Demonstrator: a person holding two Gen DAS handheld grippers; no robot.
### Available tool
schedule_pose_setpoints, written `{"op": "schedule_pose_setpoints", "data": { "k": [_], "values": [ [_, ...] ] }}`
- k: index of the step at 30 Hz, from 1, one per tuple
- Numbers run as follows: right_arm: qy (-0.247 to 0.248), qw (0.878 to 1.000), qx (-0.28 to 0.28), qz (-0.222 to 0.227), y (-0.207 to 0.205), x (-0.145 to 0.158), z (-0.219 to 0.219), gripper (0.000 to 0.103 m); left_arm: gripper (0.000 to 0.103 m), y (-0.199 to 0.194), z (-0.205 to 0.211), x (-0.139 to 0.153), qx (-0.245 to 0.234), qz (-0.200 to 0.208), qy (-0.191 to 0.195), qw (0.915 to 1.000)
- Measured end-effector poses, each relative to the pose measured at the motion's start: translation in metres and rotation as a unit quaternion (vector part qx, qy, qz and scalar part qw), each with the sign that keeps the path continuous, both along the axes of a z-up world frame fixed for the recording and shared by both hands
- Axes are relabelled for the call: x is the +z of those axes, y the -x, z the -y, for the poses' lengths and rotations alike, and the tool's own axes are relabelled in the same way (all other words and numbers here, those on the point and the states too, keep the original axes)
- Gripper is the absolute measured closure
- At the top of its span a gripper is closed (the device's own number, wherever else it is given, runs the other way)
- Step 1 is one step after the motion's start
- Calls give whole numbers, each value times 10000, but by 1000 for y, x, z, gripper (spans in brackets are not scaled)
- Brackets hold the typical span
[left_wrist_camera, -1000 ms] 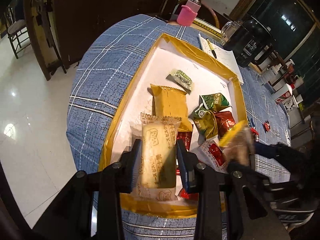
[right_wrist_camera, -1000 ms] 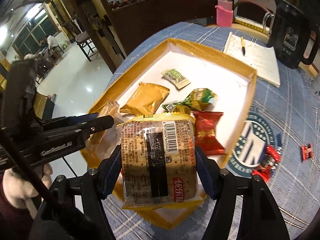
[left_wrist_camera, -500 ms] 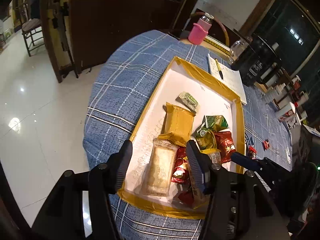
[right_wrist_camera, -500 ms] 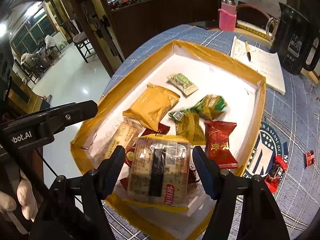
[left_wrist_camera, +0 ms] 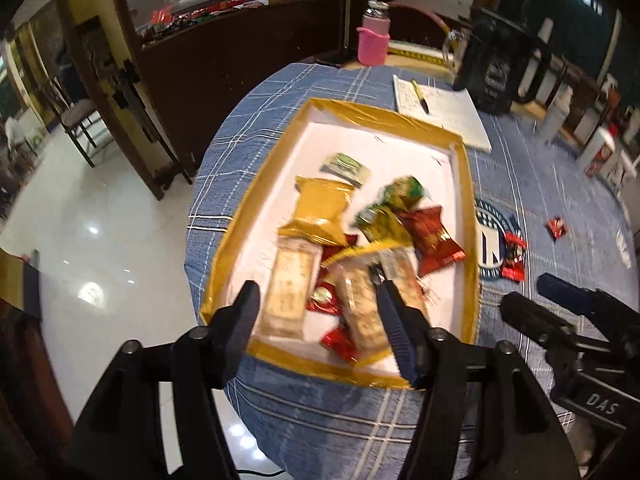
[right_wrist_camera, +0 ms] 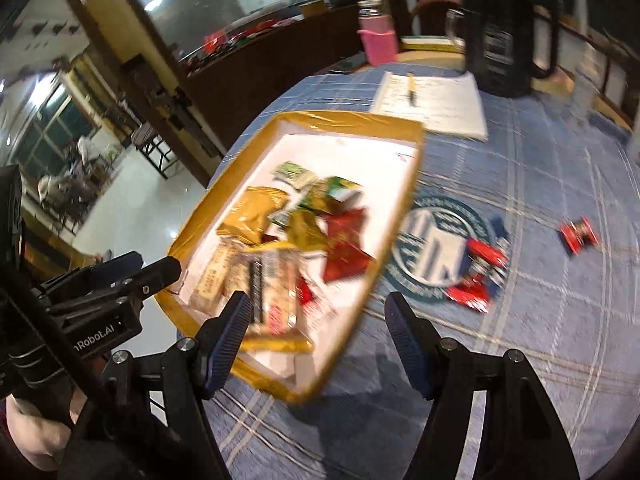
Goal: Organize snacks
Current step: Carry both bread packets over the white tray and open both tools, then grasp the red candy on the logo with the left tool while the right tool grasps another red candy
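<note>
A gold-taped white tray (left_wrist_camera: 236, 224) holds several snack packets. The pale cream bar packet (left_wrist_camera: 290, 292) and the clear cracker packet (left_wrist_camera: 360, 304) lie side by side at its near end. My left gripper (left_wrist_camera: 320, 312) hovers above them, its jaws opening with nothing between the pads. In the right wrist view the cracker packet (right_wrist_camera: 276, 288) rests in the tray (right_wrist_camera: 348, 118), left of my right gripper (right_wrist_camera: 318, 316), which stands open and empty over the tray's near corner. Loose red candies (right_wrist_camera: 476, 276) lie on the blue cloth to the right.
A notebook with a pen (left_wrist_camera: 440, 108), a black jug (left_wrist_camera: 496, 72) and a pink bottle (left_wrist_camera: 374, 38) stand beyond the tray. The round table's edge drops to tiled floor (left_wrist_camera: 80, 240) on the left. One more red candy (right_wrist_camera: 578, 234) lies far right.
Both grippers let go of their packets, which now lie in the tray's near end. Both pulled back and up, swinging right, and the left jaws spread wider.
</note>
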State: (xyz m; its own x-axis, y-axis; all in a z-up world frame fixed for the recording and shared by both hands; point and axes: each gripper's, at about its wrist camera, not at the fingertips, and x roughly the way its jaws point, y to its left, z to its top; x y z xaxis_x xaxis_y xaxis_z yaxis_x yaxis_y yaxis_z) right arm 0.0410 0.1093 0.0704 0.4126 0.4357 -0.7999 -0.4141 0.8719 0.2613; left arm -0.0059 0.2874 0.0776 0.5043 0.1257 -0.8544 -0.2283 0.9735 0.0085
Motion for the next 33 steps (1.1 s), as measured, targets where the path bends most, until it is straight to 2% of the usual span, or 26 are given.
{"op": "schedule_pose_setpoints", "data": {
  "k": [6, 9, 20, 25, 33],
  "values": [
    [-344, 9984, -356, -262, 8, 1, 64, 33, 37, 8, 51, 14, -175, 114, -163, 9996],
    [-687, 9946, -617, -468, 10, 3, 105, 34, 37, 10, 76, 18, -253, 149, -272, 9992],
    [-633, 9865, -1503, -165, 16, 18, 220, 34, 37, 14, 157, 27, -589, 205, -356, 9974],
    [-642, 9850, -1600, -119, 14, 19, 242, 34, 37, 14, 172, 28, -625, 214, -395, 9970],
    [-603, 9858, -1556, -172, 9, 12, 247, 34, 37, 11, 176, 20, -613, 107, -379, 9973]
  ]
}}
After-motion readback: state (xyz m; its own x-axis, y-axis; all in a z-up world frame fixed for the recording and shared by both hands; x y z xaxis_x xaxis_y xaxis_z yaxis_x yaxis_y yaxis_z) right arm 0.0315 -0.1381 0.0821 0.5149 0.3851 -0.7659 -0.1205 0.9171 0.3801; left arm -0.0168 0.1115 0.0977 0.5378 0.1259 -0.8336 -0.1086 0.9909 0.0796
